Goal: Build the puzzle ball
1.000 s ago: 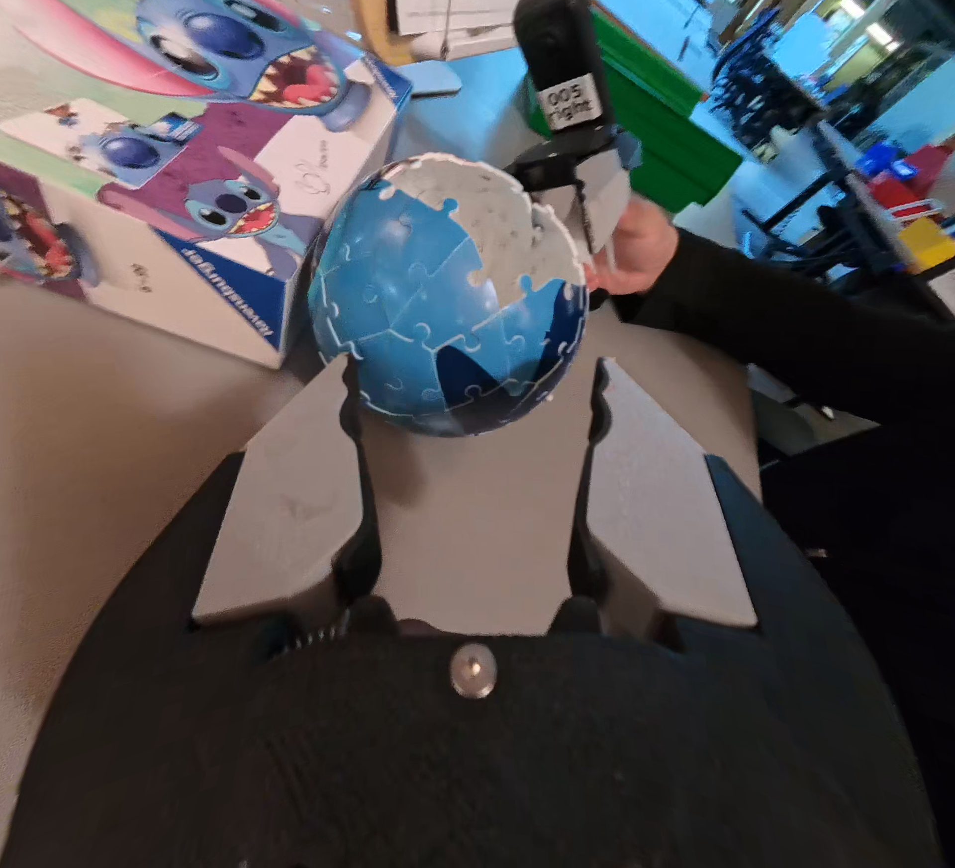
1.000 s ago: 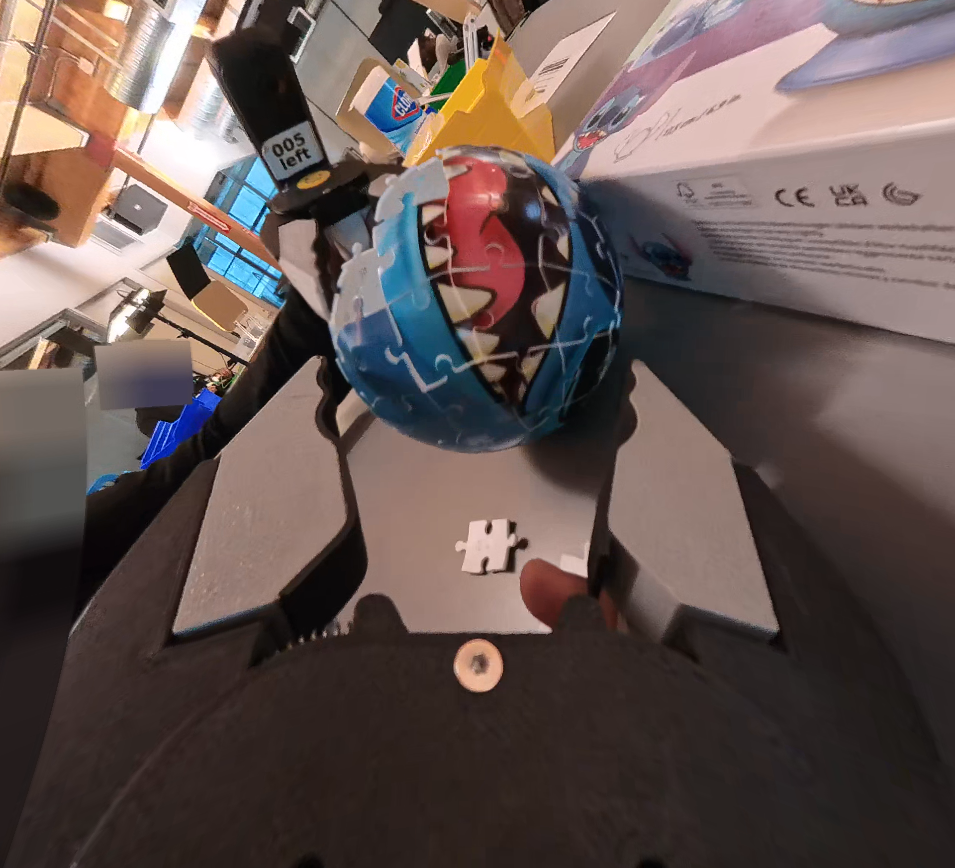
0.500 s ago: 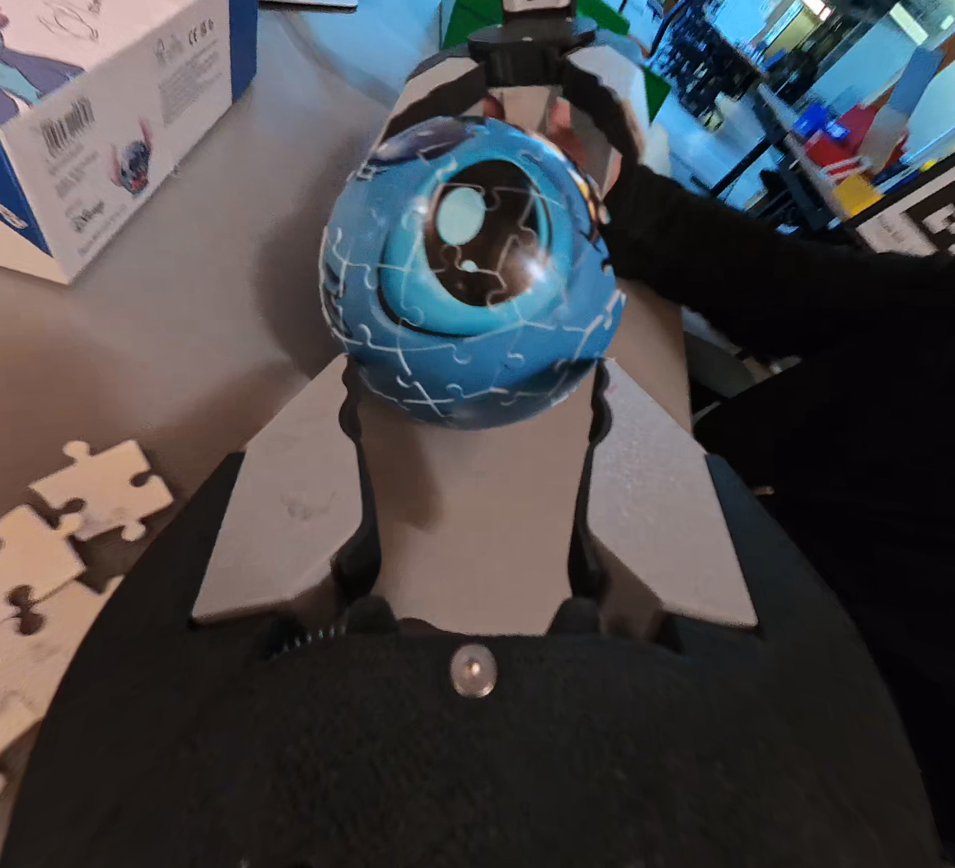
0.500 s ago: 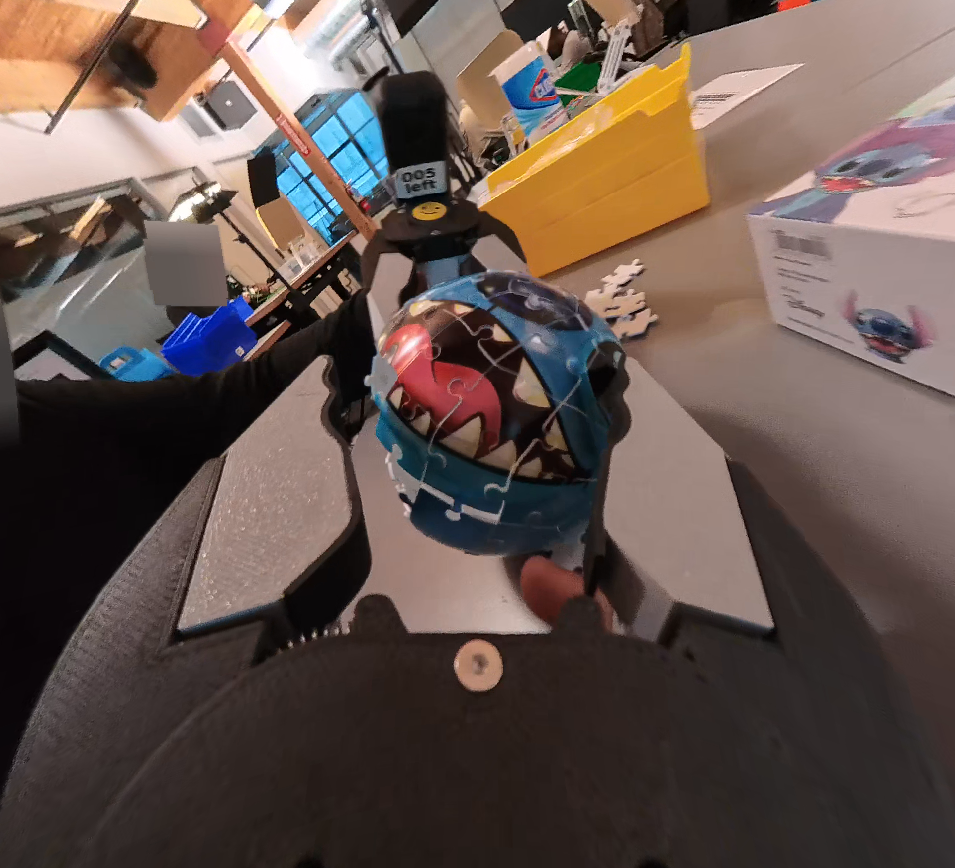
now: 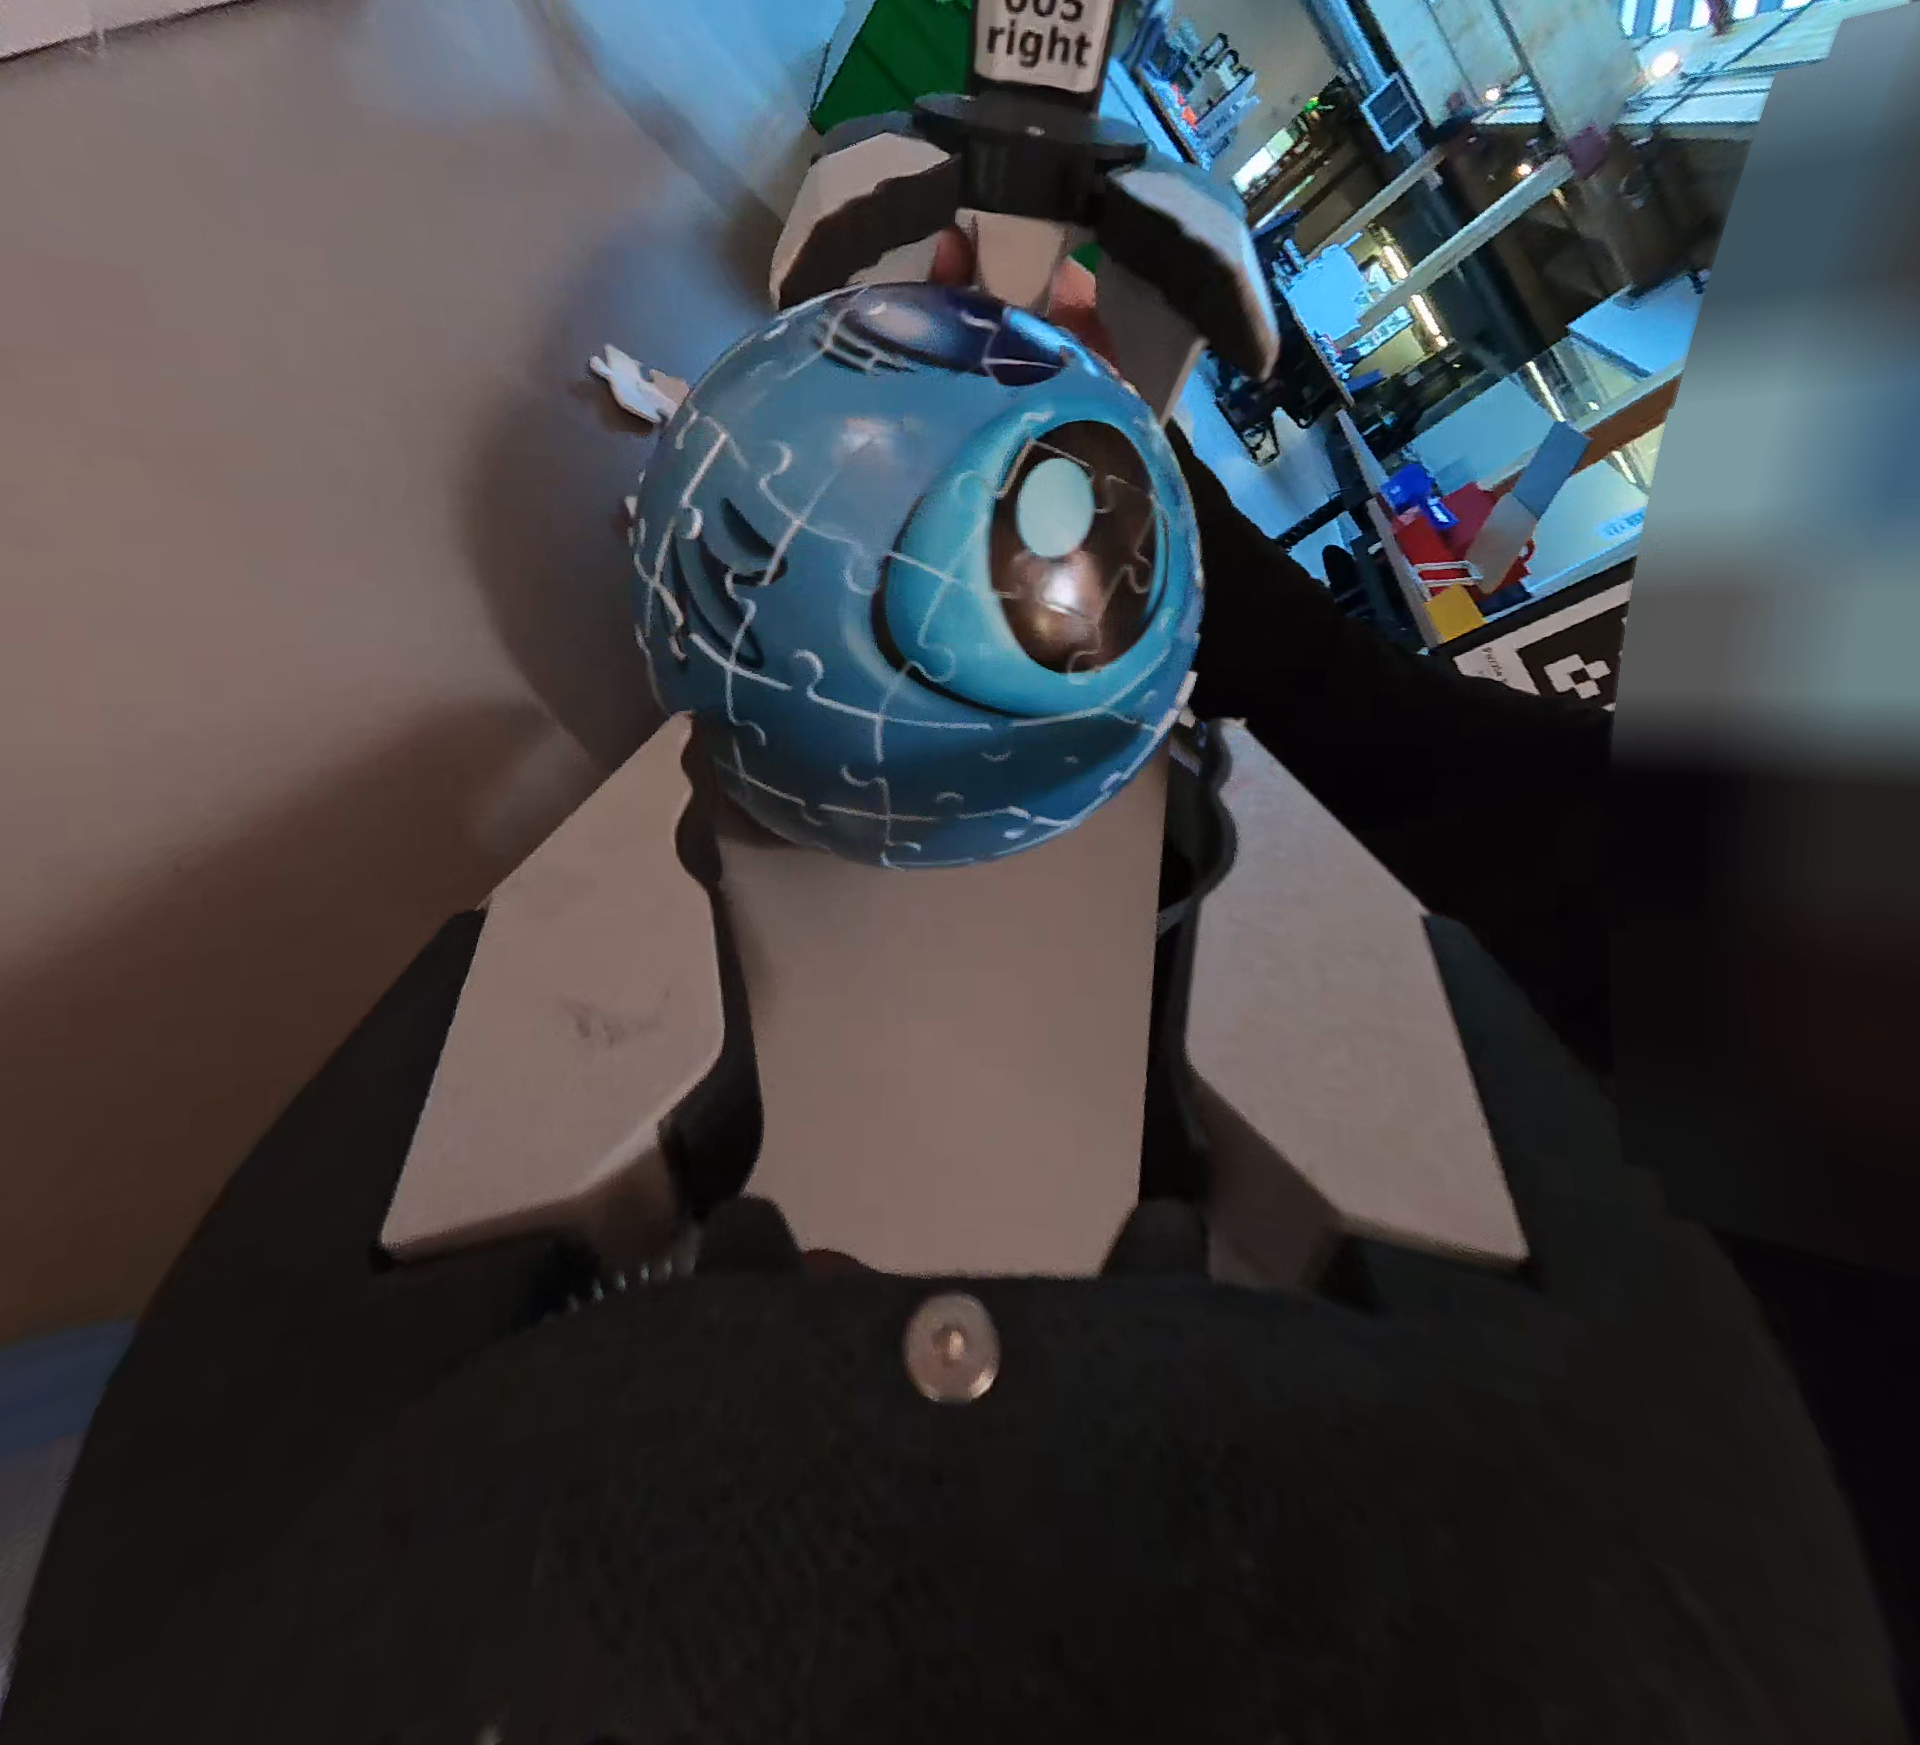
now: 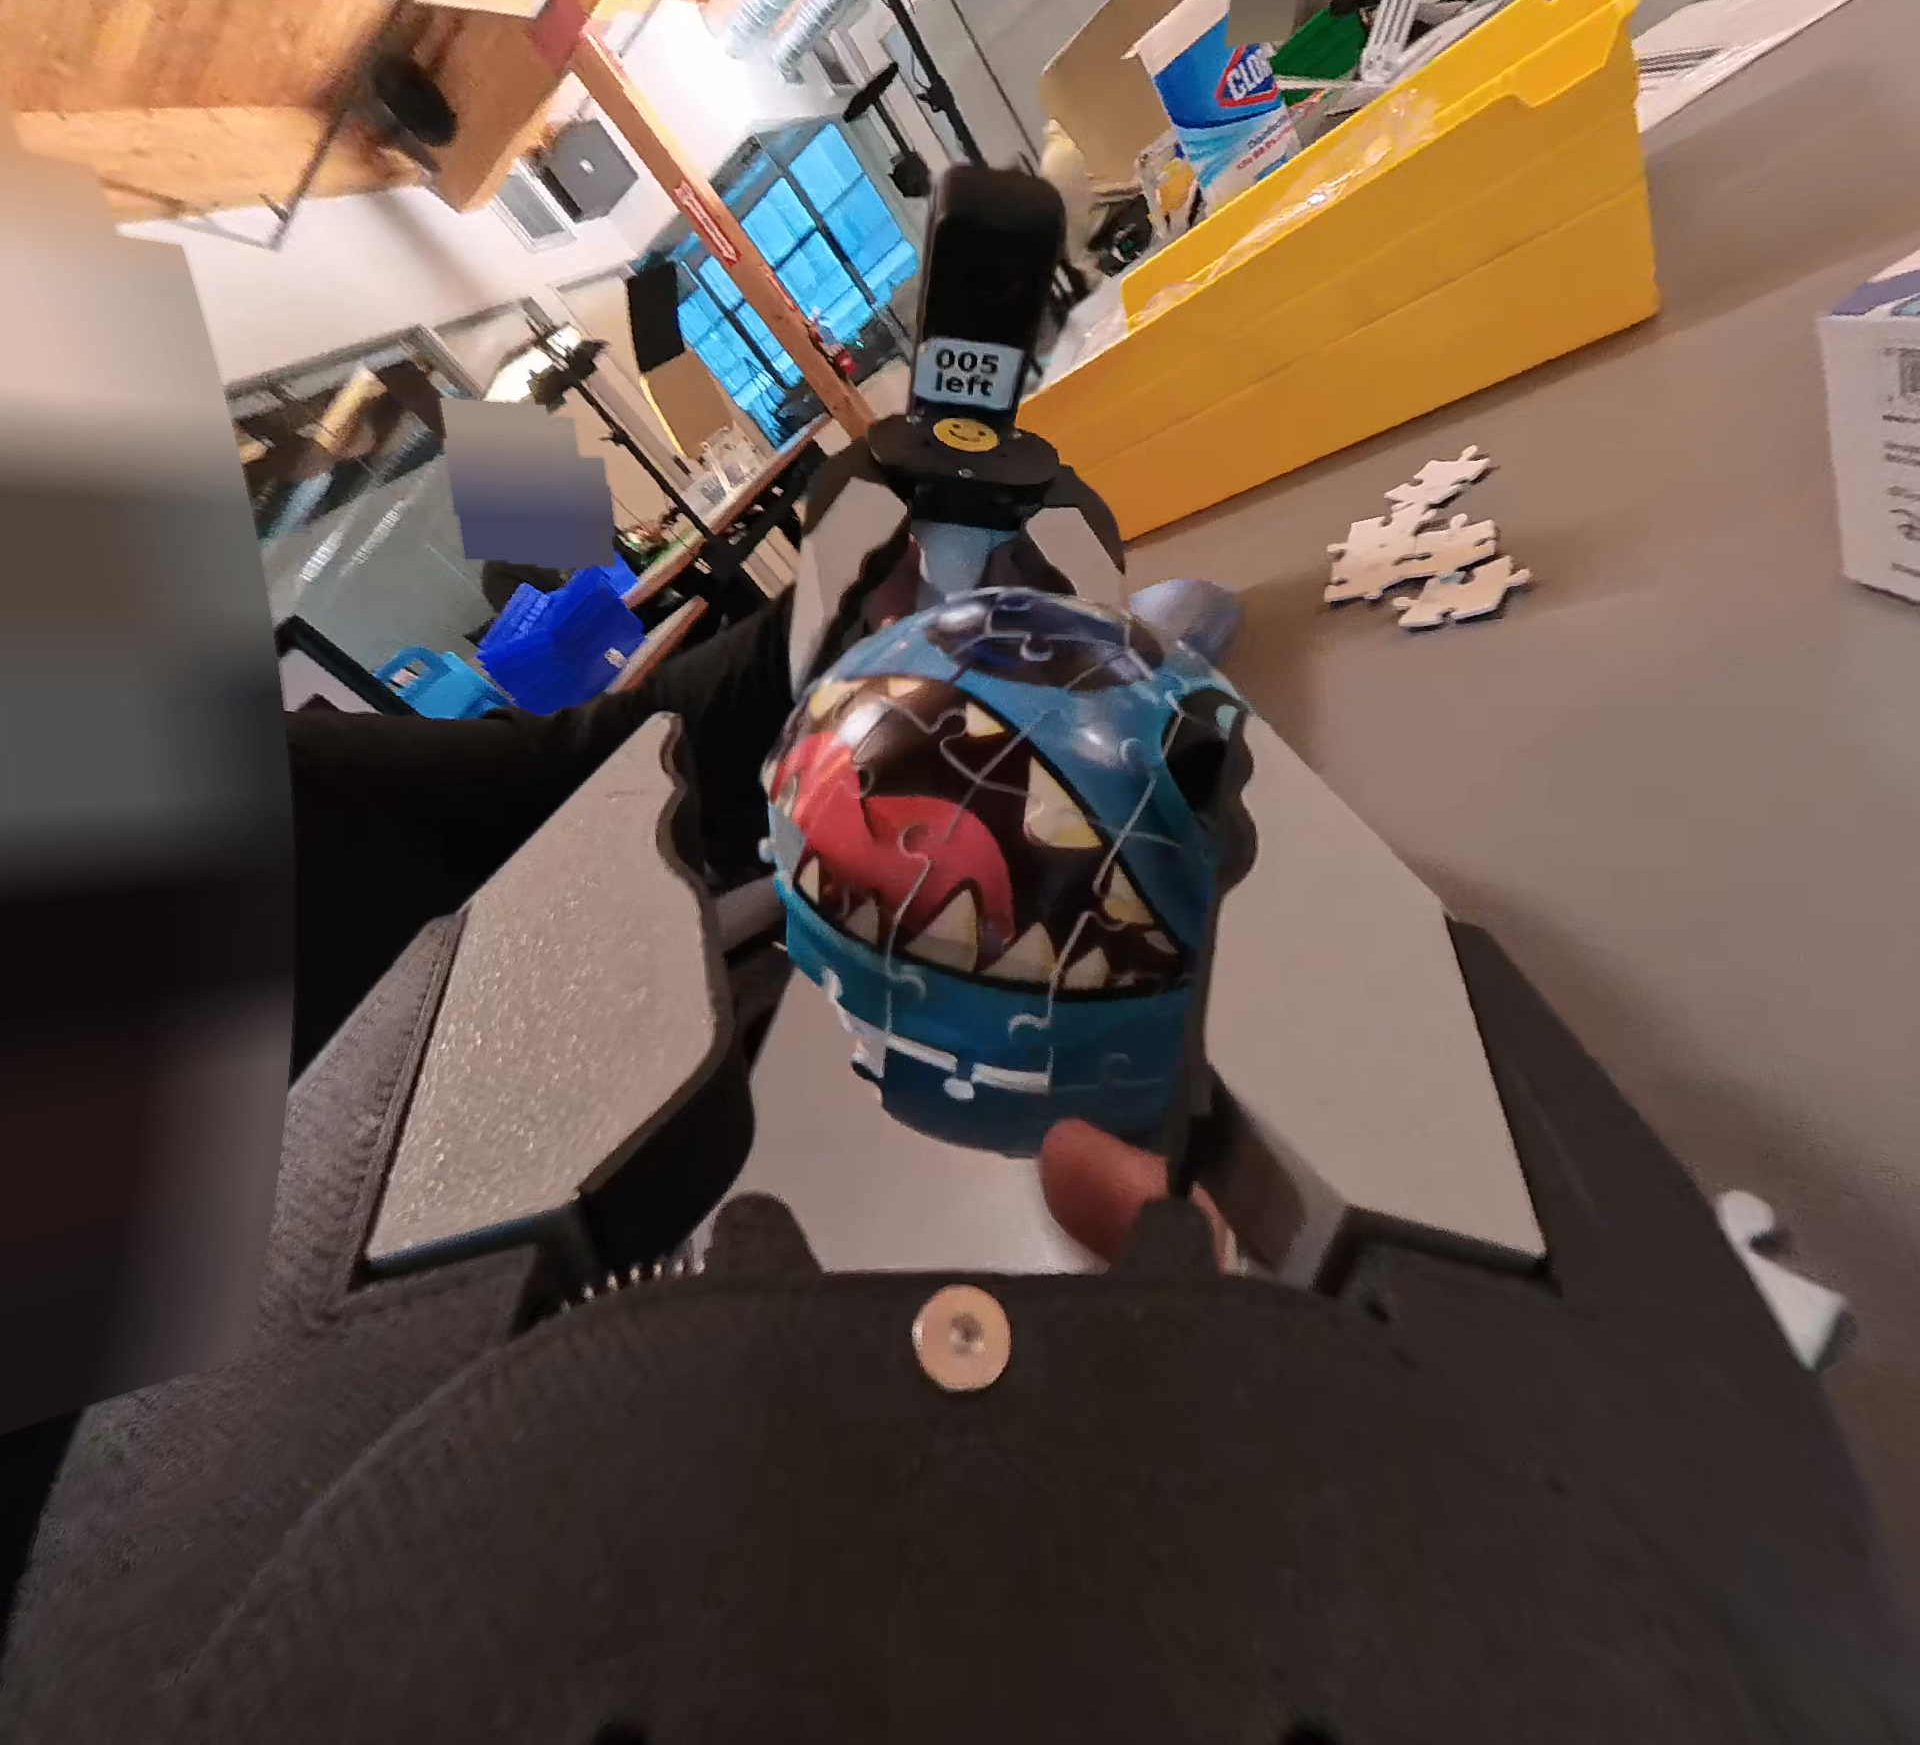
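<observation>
— Grey tabletop (image 6: 1621, 760) runs under everything, with a workshop hall behind. What sits on your left in the right wrist view?

— A black sleeve (image 6: 540, 760) reaches in from the left. You hold the puzzle ball (image 6: 997, 874) in the middle, above the table, its toothy red mouth facing this camera.

— And your grippers?

— Your left gripper (image 5: 935, 760) has its fingers clamped on the ball's sides, the big blue eye turned to that camera. Your right gripper (image 6: 966, 864) faces it from the far side; its right finger (image 6: 1226, 822) touches the ball, and a fingertip (image 6: 1091, 1186) presses underneath. Whether its left finger touches, you cannot tell.

— Farther right?

— A yellow bin (image 6: 1403, 261) stands far off; loose white pieces (image 6: 1423, 563) lie near it, and a white box (image 6: 1870, 438) sits at the right edge.
</observation>
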Demonstrator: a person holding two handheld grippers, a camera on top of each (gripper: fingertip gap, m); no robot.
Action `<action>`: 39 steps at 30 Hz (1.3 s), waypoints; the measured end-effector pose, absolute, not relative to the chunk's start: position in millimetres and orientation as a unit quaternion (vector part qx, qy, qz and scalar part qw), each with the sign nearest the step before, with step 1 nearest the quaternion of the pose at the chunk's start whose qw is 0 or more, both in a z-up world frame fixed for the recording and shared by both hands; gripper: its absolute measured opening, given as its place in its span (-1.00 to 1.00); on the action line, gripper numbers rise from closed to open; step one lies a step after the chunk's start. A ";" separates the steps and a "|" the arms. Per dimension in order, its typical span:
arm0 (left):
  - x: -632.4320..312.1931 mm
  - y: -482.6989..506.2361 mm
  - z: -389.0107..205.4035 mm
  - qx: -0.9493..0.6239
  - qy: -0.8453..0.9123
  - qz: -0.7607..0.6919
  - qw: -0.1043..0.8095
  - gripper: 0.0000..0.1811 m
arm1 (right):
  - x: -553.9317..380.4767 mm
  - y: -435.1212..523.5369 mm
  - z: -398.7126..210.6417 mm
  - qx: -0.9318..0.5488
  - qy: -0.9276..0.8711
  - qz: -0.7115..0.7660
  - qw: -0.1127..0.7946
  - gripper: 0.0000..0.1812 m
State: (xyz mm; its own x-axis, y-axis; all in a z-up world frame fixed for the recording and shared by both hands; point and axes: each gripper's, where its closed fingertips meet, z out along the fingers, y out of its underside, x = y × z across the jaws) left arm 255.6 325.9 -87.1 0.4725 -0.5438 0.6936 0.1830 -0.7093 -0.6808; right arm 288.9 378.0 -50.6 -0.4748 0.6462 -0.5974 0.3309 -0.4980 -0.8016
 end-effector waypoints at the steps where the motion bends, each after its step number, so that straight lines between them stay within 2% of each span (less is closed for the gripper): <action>1: 258.6 325.8 -89.3 -0.780 0.109 -0.498 0.362 0.00 | 289.6 377.3 -48.3 -0.500 -0.477 0.716 0.098 0.08; 8: 284.9 311.0 -101.9 -0.785 0.110 -0.500 0.350 0.13 | 291.4 364.9 -50.9 -0.501 -0.483 0.713 0.088 0.09; 15: 288.3 309.6 -98.8 -0.767 0.072 -0.527 0.358 0.03 | 296.0 365.1 -54.2 -0.521 -0.494 0.690 0.090 0.10; 18: 290.9 312.8 -98.4 -0.763 0.068 -0.532 0.361 0.06 | 298.0 364.8 -55.4 -0.526 -0.503 0.679 0.091 0.17; 23: 285.7 322.0 -85.4 -0.736 0.029 -0.567 0.370 0.12 | 298.8 359.2 -51.3 -0.517 -0.517 0.676 0.097 0.17; 30: 287.4 335.5 -82.1 -0.773 0.051 -0.502 0.384 0.16 | 295.7 346.6 -49.2 -0.504 -0.537 0.667 0.110 0.17; 39: 292.2 303.5 -92.6 -0.777 0.115 -0.463 0.411 0.20 | 292.6 315.9 -46.7 -0.476 -0.577 0.655 0.111 0.20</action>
